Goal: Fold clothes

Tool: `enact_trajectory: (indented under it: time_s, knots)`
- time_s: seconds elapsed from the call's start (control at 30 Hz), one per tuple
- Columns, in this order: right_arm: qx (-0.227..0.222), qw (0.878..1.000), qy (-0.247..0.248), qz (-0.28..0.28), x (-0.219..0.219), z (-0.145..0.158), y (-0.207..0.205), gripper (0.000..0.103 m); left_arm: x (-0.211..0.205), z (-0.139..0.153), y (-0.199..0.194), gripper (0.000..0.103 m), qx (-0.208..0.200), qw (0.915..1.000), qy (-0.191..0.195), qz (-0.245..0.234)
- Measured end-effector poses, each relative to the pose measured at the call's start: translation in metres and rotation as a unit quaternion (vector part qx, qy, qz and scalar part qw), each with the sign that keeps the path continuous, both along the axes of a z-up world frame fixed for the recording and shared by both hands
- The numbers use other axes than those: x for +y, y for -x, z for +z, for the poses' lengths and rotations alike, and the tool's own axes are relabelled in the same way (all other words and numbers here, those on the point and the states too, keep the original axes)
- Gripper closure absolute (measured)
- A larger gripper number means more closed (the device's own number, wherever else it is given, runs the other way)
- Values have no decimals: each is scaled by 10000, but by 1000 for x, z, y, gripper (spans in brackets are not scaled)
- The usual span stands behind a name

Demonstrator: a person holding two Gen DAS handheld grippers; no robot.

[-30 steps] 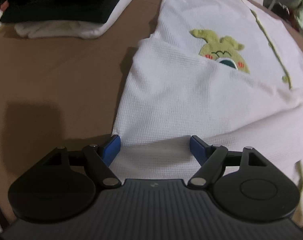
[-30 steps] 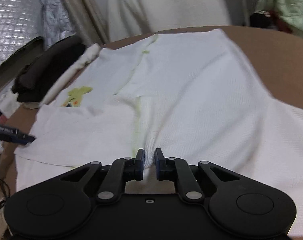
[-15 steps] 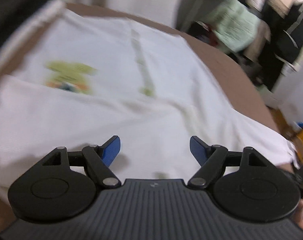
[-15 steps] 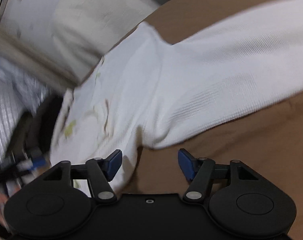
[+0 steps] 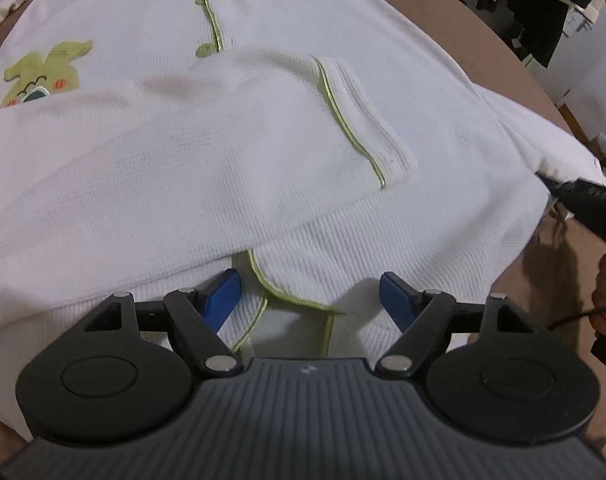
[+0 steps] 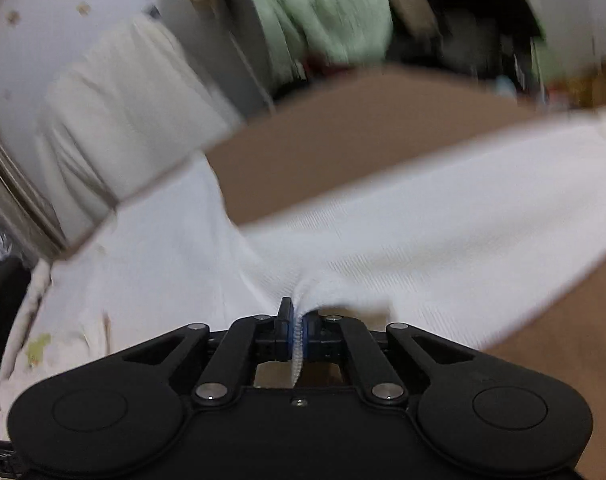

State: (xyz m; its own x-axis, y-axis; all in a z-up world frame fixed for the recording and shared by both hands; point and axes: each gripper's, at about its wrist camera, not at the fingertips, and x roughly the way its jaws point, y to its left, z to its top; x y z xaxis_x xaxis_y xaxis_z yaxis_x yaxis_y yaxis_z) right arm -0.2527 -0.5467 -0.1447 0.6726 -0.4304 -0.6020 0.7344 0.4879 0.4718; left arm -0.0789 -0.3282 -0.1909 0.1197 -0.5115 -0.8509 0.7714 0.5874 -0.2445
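Right gripper (image 6: 297,330) now pinching white shirt (image 5: 263,168), seemingly its sleeve; left gripper (image 5: 310,294) spread above.

White waffle-knit shirt (image 5: 263,152) with lime-green piping (image 5: 351,128) and a green cartoon patch (image 5: 43,76) bearing orange cheeks. Brown tabletop (image 6: 343,132). Black grippers with blue fingers (image 5: 223,292). Pale green cloth (image 6: 323,12) in the blurred background; cream fabric (image 6: 123,112) at left.
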Motion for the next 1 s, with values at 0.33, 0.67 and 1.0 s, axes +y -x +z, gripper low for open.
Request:
enact_trajectory:
  time_s: [0.33,0.67,1.0]
  knots:
    - [-135,9959,-620,647,-11,5,30,50,-47,39,32,27,-464,9946,573,-732]
    - [-1242,9662,-2257,-103,-83,-20,111,48,-126,6,50,27,42,9899,653,-1261]
    - [-879,9888,-1125,-430,-109,-12,125,48,-128,-2,40,27,199,9929,601,-1007]
